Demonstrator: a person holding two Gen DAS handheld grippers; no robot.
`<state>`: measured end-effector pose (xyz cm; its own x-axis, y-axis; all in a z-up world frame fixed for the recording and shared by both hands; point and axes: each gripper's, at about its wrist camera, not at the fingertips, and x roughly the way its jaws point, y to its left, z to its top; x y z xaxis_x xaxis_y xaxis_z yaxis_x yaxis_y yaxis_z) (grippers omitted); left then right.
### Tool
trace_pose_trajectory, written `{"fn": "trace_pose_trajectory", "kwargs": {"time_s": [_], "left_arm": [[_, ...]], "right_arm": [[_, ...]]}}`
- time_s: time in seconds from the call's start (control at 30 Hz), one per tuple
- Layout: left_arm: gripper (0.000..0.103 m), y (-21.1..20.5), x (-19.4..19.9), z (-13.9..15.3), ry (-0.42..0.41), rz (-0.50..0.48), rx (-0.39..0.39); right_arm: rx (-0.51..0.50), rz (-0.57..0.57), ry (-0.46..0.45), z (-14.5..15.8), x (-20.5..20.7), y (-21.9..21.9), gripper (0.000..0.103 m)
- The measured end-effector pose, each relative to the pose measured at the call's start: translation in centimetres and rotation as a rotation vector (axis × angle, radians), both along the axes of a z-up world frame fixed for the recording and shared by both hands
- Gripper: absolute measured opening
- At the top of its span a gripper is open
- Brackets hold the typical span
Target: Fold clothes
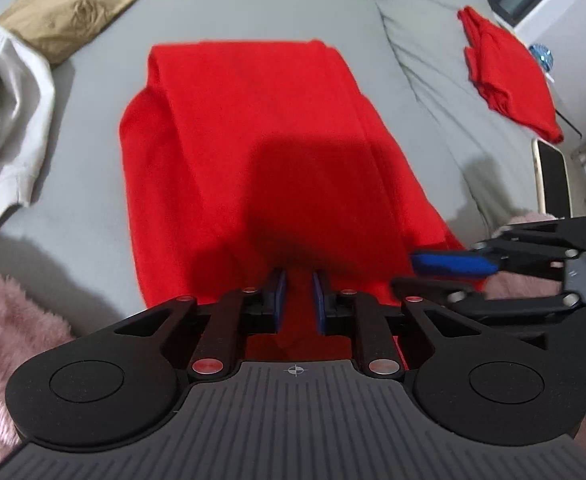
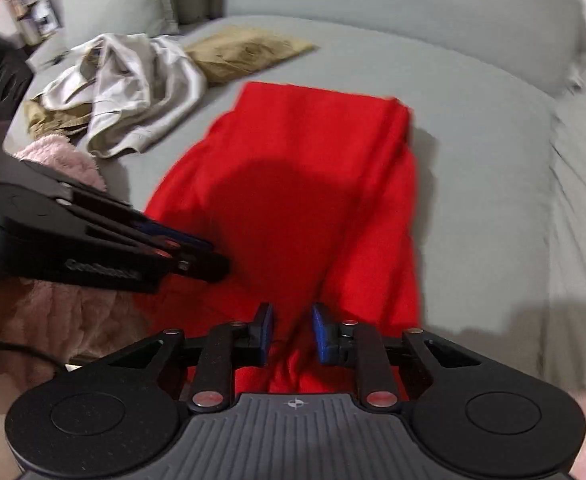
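Left wrist view. Nearest the camera, at the bottom of the frame, is the left gripper (image 1: 297,300), black with blue pads. Its fingers stand parted, with a narrow gap between them; red cloth shows in that gap, but whether the pads pinch it cannot be told. The garment in work, a bright red knit cloth folded lengthwise into a long panel (image 1: 253,140), fills the centre of the frame on the grey bed sheet (image 1: 233,12). Its long axis runs straight away from the fingers toward the top of the frame, and its near hem lies at the fingertips. The right gripper (image 1: 449,268) enters at the lower right, at the panel's near right corner. A smaller folded red garment (image 1: 509,84) lies at upper right, well apart. A crumpled cream garment (image 1: 5,112) sits at the left edge, with a tan cloth (image 1: 69,16) behind it.

Right wrist view. The right gripper (image 2: 292,330) occupies the bottom centre, fingers parted, with a raised ridge of the red panel (image 2: 313,184) between them; contact cannot be confirmed. The left gripper (image 2: 197,252) reaches in from the left edge over the near left corner. A pink fleece (image 2: 65,160) lies at left.

Assessment: both grippers sit at the near hem, about equally close. The next fold likely carries that hem away along the long axis.
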<state>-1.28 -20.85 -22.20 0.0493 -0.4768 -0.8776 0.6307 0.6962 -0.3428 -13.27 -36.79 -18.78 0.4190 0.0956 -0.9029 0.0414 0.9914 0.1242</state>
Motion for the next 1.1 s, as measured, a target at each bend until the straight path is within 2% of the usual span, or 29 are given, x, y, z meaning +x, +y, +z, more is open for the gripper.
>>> {"fn": "trace_pose_trajectory", "kwargs": {"time_s": [0.07,0.13,0.2,0.3,0.33,0.43,0.47,0.57,0.63,0.7,0.77,0.83,0.9,1.07,1.1], "left_arm": [[0.019,0.6,-0.5,0.7,-0.04,-0.007,0.006],[0.019,1.2,-1.1,1.3,-0.054,-0.017,-0.032],[0.019,0.9,-1.4,1.3,-0.063,-0.03,-0.054],[0.019,0.3,-1.5,0.8,-0.069,-0.05,-0.049],[0.021,-0.1,-1.2,-0.3,-0.05,-0.047,-0.008],[0.022,0.1,-0.2,-0.9,0.001,-0.006,-0.012],[0.021,0.2,0.2,-1.0,0.024,0.012,-0.021],[0.024,0.6,-0.1,-0.3,0.0,0.012,-0.024],[0.036,0.9,-0.9,1.0,-0.073,0.002,-0.018],[0.038,1.3,-1.1,1.8,-0.105,0.011,-0.026],[0.041,2.2,-0.8,2.7,-0.131,0.063,-0.034],[0.049,3.0,-0.2,3.4,-0.158,0.125,-0.031],[0.053,3.7,0.4,3.6,-0.167,0.17,-0.026],[0.061,6.4,4.0,3.2,-0.12,0.346,-0.034],[0.063,6.6,4.2,3.1,-0.115,0.352,-0.036]], "right_arm": [[-0.016,0.006,-0.002,0.9,-0.6,0.0,0.026],[-0.046,0.024,-0.029,1.7,-1.2,0.3,0.026],[0.006,0.027,-0.064,2.0,-1.2,0.6,0.026],[0.065,0.056,-0.043,0.7,-1.2,1.2,0.025],[0.069,0.067,-0.026,0.2,-1.1,1.5,0.025],[0.008,0.042,0.058,-2.1,-0.3,1.8,0.025],[0.017,0.025,0.056,-2.1,-0.3,1.7,0.026],[0.052,0.003,-0.007,-0.6,-0.9,1.4,0.028],[0.068,-0.026,-0.054,0.4,-1.6,0.9,0.032],[0.084,-0.064,-0.086,1.1,-2.2,0.3,0.033],[0.09,-0.096,-0.106,1.5,-2.5,-0.3,0.037],[0.083,-0.118,-0.111,1.6,-2.4,-0.6,0.046],[0.081,-0.154,-0.119,1.8,-2.3,-1.6,0.047],[0.111,-0.257,-0.127,2.3,-2.5,-4.7,0.055],[0.119,-0.266,-0.126,2.4,-2.4,-5.0,0.059]]}}
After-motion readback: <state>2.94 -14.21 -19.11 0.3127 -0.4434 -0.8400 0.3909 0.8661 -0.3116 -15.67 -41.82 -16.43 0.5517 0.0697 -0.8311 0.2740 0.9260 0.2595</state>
